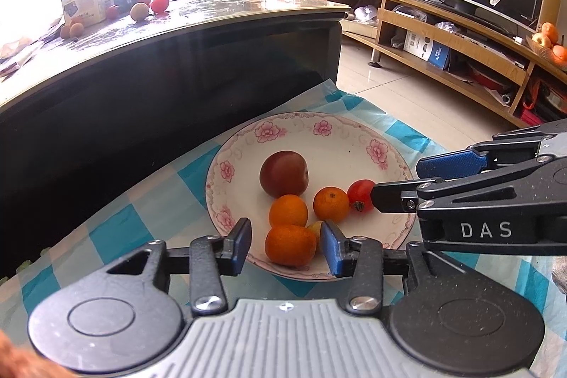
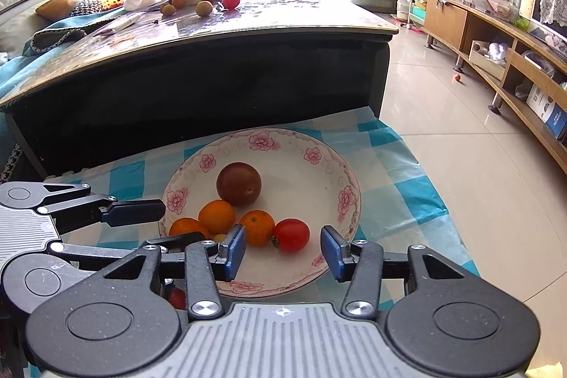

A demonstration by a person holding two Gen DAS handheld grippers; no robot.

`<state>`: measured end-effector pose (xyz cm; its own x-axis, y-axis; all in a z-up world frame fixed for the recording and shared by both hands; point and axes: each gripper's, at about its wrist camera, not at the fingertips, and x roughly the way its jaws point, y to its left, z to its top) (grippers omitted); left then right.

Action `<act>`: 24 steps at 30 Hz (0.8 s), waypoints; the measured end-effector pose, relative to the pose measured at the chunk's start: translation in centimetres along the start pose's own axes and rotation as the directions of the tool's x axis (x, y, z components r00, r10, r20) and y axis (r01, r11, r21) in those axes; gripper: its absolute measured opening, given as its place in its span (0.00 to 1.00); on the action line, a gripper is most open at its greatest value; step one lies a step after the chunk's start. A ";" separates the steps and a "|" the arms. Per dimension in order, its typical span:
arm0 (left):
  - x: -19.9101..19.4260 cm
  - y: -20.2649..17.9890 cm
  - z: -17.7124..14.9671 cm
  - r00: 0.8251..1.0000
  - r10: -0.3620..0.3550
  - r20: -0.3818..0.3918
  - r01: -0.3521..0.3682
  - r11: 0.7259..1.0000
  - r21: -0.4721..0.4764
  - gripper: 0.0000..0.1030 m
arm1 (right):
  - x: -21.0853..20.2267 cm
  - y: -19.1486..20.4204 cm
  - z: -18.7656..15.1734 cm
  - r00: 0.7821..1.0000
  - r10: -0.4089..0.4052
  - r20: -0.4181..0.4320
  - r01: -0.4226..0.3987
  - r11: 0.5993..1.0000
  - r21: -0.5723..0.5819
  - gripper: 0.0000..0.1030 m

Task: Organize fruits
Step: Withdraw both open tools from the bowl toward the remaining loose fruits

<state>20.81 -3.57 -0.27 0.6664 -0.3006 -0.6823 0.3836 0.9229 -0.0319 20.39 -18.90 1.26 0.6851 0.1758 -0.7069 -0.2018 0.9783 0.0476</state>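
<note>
A white plate with pink flowers (image 1: 354,144) (image 2: 301,172) sits on a blue checked cloth. It holds a dark red plum (image 1: 283,173) (image 2: 239,184), three oranges (image 1: 290,244) (image 2: 257,227), a small yellow fruit and a red tomato (image 1: 360,195) (image 2: 291,235). My left gripper (image 1: 287,247) is open, its pads either side of the nearest orange, with gaps. My right gripper (image 2: 282,250) is open, with the tomato between its fingers, just beyond the tips. It also shows in the left wrist view (image 1: 414,181).
A dark coffee table (image 1: 177,34) (image 2: 212,34) stands behind the plate with several loose fruits (image 1: 145,6) (image 2: 226,0) and boxes on top. A wooden TV stand (image 1: 443,34) runs along the right. Tiled floor (image 2: 443,116) lies between them.
</note>
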 end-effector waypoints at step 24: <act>-0.5 0.2 0.3 0.999 0.036 0.007 -0.036 0.999 -0.010 0.56 | -0.8 -0.3 -0.6 0.994 -0.100 -0.037 0.099 0.995 -0.032 0.44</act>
<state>20.72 -3.28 0.33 0.6843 -0.2687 -0.6779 0.3531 0.9355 -0.0143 19.48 -19.36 1.45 0.6755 0.0731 -0.7337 -0.1558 0.9867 -0.0451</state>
